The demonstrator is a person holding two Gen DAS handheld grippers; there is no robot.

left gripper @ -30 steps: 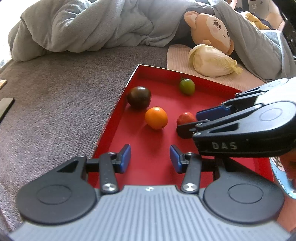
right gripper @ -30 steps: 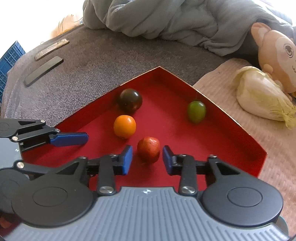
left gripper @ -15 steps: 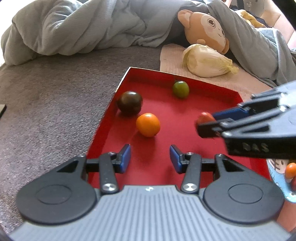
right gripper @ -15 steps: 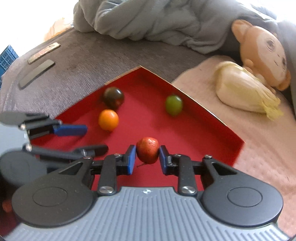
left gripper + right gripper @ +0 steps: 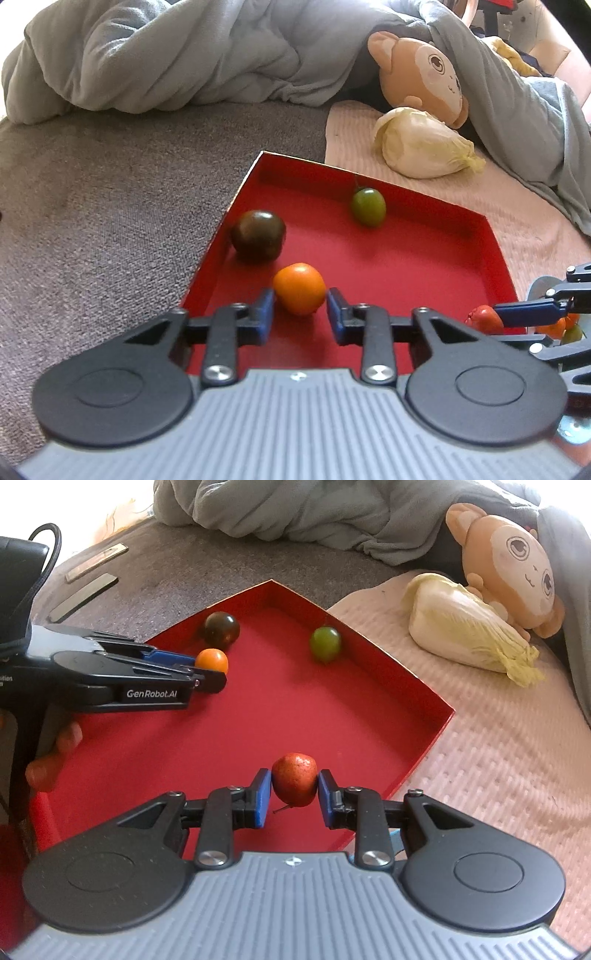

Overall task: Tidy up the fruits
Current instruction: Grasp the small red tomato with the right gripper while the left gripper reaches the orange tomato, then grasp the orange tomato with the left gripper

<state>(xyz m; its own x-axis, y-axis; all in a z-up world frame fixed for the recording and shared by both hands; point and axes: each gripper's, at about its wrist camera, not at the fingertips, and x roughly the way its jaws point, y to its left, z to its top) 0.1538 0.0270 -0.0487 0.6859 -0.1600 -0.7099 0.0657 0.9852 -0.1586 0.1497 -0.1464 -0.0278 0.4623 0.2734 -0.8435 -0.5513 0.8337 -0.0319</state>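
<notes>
Two grippers work over a red tray of small fruits on a grey bed cover.

A rumpled grey blanket [image 5: 166,55] lies at the back, with a monkey plush toy [image 5: 517,565] and a cabbage [image 5: 465,631] on a pink mat [image 5: 498,757] beside the red tray [image 5: 369,686]. In the tray, a dark tomato [image 5: 258,236] sits by the left wall, a green fruit [image 5: 368,206] near the far wall. The left gripper [image 5: 300,310] is closing narrowly around the orange fruit [image 5: 300,288], which sits between its pads on the tray floor; whether they press it I cannot tell. The right gripper [image 5: 294,794] holds the red fruit [image 5: 294,782], pinched between both pads above the tray's near right edge.
</notes>
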